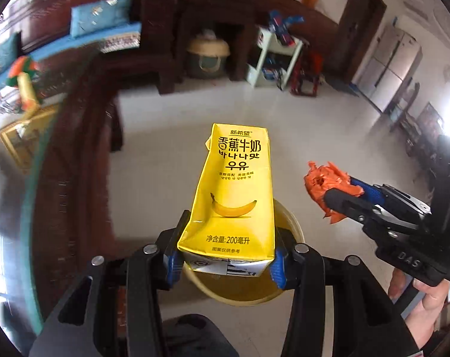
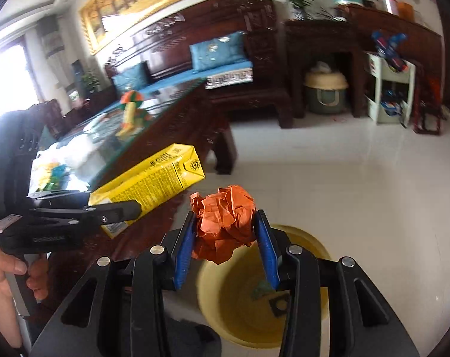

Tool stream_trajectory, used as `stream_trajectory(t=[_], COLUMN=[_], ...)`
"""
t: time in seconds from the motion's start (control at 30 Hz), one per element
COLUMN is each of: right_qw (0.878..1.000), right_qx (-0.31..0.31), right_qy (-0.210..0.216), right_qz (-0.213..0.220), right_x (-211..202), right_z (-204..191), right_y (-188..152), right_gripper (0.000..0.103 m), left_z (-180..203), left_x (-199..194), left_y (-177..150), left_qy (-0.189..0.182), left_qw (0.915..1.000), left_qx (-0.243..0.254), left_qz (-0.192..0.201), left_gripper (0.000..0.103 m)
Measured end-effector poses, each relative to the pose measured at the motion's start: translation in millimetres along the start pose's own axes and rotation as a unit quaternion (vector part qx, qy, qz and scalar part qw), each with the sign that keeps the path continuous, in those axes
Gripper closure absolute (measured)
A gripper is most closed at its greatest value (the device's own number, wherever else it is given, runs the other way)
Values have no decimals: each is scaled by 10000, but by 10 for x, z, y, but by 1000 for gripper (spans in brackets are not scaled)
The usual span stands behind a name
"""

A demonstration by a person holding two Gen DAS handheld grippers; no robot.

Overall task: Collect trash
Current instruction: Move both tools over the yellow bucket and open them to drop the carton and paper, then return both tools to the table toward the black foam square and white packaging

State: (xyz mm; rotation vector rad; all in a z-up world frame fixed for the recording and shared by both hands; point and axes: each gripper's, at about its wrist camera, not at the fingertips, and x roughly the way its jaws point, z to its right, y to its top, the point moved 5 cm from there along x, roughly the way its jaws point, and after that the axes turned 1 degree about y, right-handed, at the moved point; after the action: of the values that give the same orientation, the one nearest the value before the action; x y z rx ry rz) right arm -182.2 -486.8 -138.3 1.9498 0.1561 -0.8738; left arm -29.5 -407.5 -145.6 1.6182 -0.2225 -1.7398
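Gripping carton (image 1: 229,196) in my left gripper (image 1: 225,263), pads clamped on base, long axis pointing away, bin (image 1: 287,223) directly below. Right view: my right gripper (image 2: 226,248) pinching paper ball (image 2: 225,223), bin (image 2: 222,282) beneath, both ready to drop.

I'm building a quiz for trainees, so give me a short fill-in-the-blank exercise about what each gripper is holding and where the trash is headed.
1. The left gripper is shut on a yellow ____ milk carton.
2. The right gripper holds a crumpled ball of ____ paper.
3. Below both grippers, on the floor, stands a yellow ____.

Missing words: banana; orange; bin
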Motion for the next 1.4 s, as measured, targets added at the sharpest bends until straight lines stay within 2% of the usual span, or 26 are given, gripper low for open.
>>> stream_trajectory(t=[0.17, 0.27, 0.3, 0.5, 0.57, 0.6, 0.63, 0.7, 1.1, 1.27, 1.4], right_qw=[9996, 9991, 9990, 9983, 9983, 9982, 9982, 9983, 9997, 9999, 9992], right_qx=[192, 283, 300, 331, 344, 383, 406, 403, 84, -91, -234], right_qy=[-202, -253, -251, -209, -162, -175, -160, -174, -125, -85, 66], right_qz=[-84, -195, -226, -432, -451, -425, -412, -380, -179, 39, 307], right_x=[23, 82, 110, 292, 326, 338, 342, 340, 166, 5, -143], right_z=[324, 461, 488, 518, 503, 507, 497, 456, 157, -34, -294], right_y=[-104, -186, -198, -308, -313, -296, -290, -275, -109, 4, 105], right_gripper=[64, 64, 64, 63, 58, 55, 44, 38, 39, 39, 39], left_z=[204, 271, 290, 290, 258, 235, 209, 168, 60, 1, -118], left_x=[483, 667, 704, 734, 740, 728, 704, 656, 289, -7, -333], left_y=[-29, -47, -51, -110, -101, -99, -93, -80, -83, -105, -166], left_qy=[-323, -371, -354, -234, -119, -76, -40, -9, 148, 188, 359], left_qw=[9984, 9973, 9972, 9974, 9977, 9978, 9980, 9983, 9994, 9998, 9989], left_qx=[74, 137, 169, 201, 187, 182, 162, 141, 178, 97, -34], left_qz=[-468, -624, -630, -654, -639, -631, -611, -565, -265, 10, 307], left_gripper=[57, 32, 29, 28, 28, 28, 28, 28, 28, 28, 28])
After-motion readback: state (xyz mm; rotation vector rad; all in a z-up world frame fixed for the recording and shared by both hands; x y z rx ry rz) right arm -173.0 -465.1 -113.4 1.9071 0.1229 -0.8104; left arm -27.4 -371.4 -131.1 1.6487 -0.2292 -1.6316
